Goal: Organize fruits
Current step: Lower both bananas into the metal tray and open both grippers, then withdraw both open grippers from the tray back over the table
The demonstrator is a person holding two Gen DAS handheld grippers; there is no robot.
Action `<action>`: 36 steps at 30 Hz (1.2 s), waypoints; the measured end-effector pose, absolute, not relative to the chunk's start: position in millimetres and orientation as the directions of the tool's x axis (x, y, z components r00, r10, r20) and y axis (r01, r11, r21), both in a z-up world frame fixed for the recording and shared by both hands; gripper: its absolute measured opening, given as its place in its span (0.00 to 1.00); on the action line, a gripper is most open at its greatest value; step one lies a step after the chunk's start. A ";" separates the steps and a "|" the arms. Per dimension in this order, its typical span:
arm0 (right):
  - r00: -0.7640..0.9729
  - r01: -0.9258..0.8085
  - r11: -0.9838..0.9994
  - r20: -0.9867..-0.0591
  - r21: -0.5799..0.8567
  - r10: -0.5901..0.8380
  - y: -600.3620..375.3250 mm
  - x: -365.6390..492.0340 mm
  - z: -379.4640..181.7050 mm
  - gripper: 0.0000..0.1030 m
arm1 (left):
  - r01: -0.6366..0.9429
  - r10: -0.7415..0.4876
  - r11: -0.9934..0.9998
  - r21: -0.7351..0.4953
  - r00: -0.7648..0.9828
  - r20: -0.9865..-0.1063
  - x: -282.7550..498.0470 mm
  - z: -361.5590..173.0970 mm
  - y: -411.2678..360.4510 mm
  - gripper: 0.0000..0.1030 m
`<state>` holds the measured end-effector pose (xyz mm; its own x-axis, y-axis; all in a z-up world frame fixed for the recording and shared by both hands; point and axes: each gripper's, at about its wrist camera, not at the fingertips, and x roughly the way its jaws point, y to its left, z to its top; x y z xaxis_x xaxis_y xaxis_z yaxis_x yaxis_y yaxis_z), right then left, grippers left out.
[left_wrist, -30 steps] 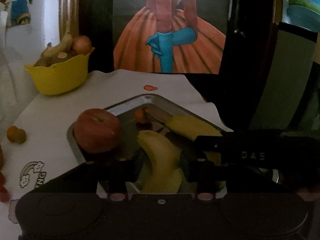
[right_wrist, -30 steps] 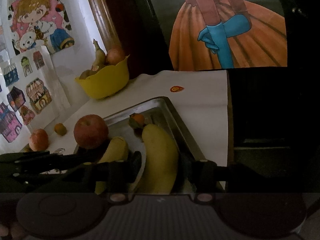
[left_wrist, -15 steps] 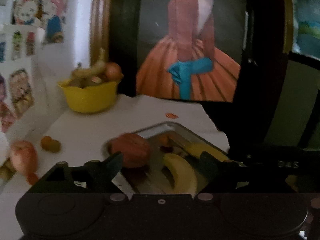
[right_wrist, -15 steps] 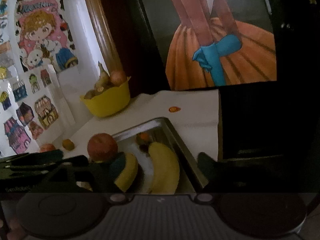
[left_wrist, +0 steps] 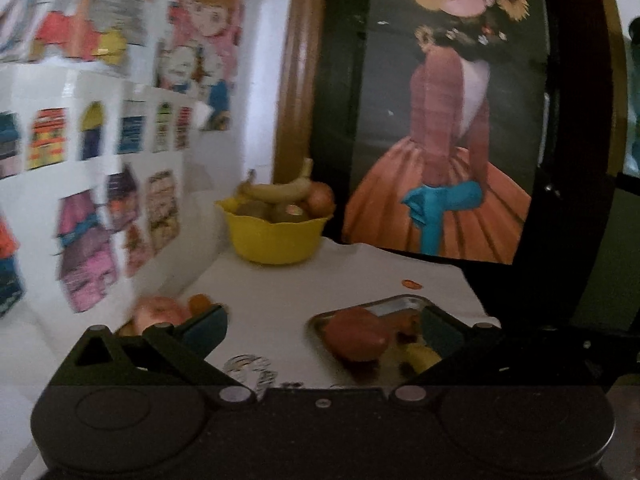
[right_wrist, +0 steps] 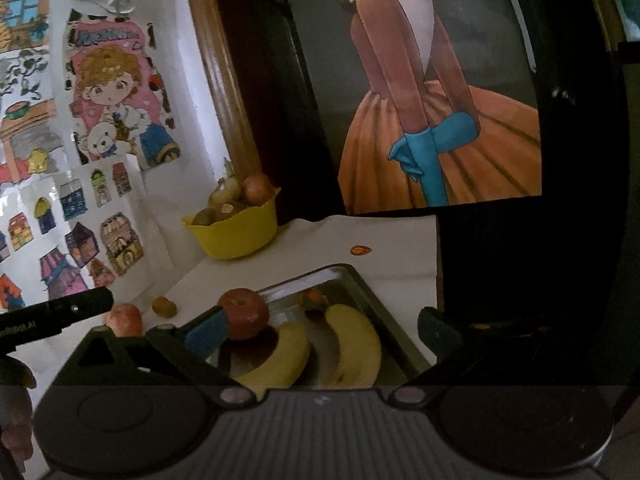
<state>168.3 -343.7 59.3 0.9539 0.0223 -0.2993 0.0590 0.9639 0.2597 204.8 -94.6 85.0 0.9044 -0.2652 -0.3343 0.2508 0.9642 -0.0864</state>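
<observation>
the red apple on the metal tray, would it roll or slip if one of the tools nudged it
The red apple looks round and smooth, so a nudge would probably roll it. The metal tray has a raised rim that should stop it. It seems firm, unlikely to squash.

Painting of orange-skirted girl [right_wrist: 432, 120] behind; cartoon stickers [right_wrist: 112, 108] on left wall.

White-covered surface [right_wrist: 400, 240]. Directly ahead of the right gripper [right_wrist: 320, 330] lies a metal tray [right_wrist: 360, 280]; beyond it, to the left, stands a yellow bowl [right_wrist: 236, 236]. Left of the gripper, off the tray, rest a loose apple [right_wrist: 125, 319] and a small orange fruit [right_wrist: 163, 306].
</observation>
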 end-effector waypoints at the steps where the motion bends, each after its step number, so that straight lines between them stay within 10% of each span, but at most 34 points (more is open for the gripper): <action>1: 0.954 0.057 0.965 -0.298 0.255 0.022 -339.4 164.6 59.9 1.00 | 0.236 -0.251 0.968 -0.086 0.908 -0.336 200.3 84.0 -87.6 0.99; 36: 0.825 -0.203 0.976 -0.521 0.085 0.217 -154.9 140.3 13.2 1.00 | -0.063 -0.012 0.988 -0.140 0.874 -0.485 138.3 18.8 66.1 0.99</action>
